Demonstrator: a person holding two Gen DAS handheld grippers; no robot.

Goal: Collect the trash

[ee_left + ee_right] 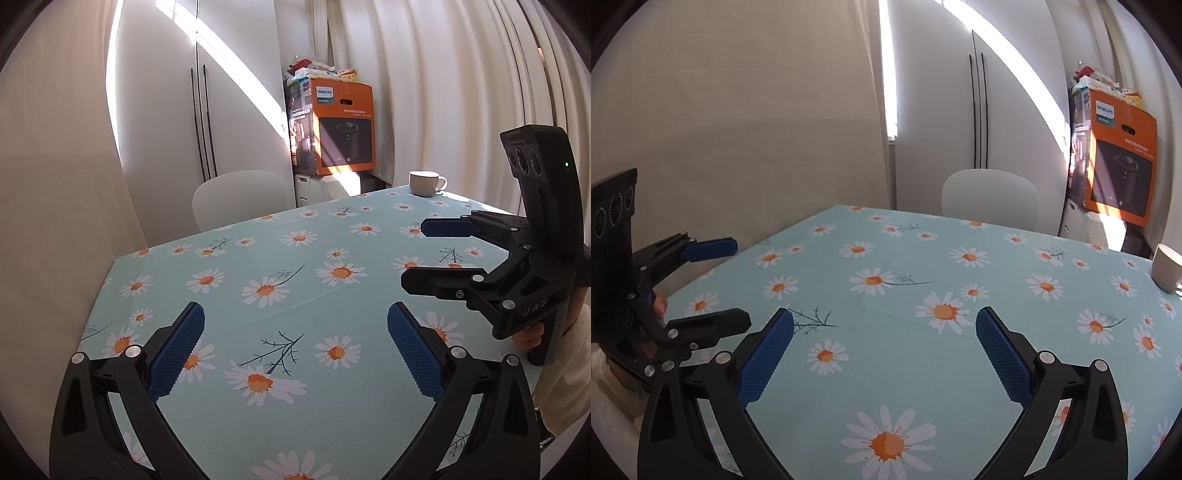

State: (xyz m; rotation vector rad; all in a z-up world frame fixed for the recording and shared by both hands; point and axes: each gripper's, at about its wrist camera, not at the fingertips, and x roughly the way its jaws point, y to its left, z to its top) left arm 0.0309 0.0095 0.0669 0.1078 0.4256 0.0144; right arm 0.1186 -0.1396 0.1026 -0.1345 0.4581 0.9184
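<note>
Blue ribbed pads of the left gripper (295, 347) are spreading wide over the daisy-print tablecloth (295, 258), gripping nothing; the right gripper (884, 345) is likewise gaping and unloaded. Farther off, a round white mug (424, 182) is standing upright near the table's far edge. No trash is showing.

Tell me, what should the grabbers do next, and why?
Probably turn to look elsewhere. Both the left gripper and right gripper are open and hold nothing, and no trash shows on the daisy tablecloth; only a white cup stands at its far edge.
</note>
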